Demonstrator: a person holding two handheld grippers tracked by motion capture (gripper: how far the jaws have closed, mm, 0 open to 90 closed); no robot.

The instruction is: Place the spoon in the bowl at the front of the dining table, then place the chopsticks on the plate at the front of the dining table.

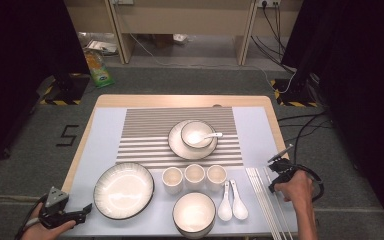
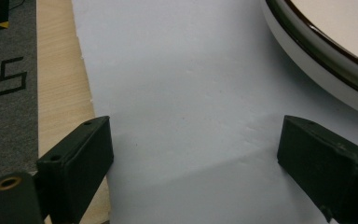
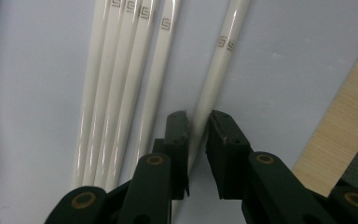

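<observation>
Chopsticks, long, thin and shiny white (image 3: 214, 79), lie on the pale blue mat (image 1: 252, 125) at the right side of the wooden bench (image 1: 180, 100). One single chopstick lies a little apart from the bunch of other white chopsticks (image 3: 121, 79) just beside it. In the high view the sticks run from near the person's edge of the bench away toward the far side, leaning a bit to the left as they go. In the right gripper view the single stick points up and slightly to the right, and the bunch fans the same way. Each stick has a small square grey-gold curl mark near its far end, like a blocky letter S. The right gripper (image 3: 198, 123) has its two black fingers close together with the single chopstick between them, and they seem to be pressing on its sides. The person's right hand (image 1: 297, 190) holds that gripper over the sticks. The left gripper (image 2: 193, 154) rests low at the near left corner of the mat, with its fingers set wide and nothing between them but bare mat. A large round white plate with a dark rim (image 2: 326, 51) sits just to its right, not touching it. On the grey floor left of the bench there is a dark mark that looks like the number 5 (image 1: 67, 135). Farther in on the mat are three small white cups (image 1: 194, 176) in a row and two white spoons (image 1: 232, 200).
</observation>
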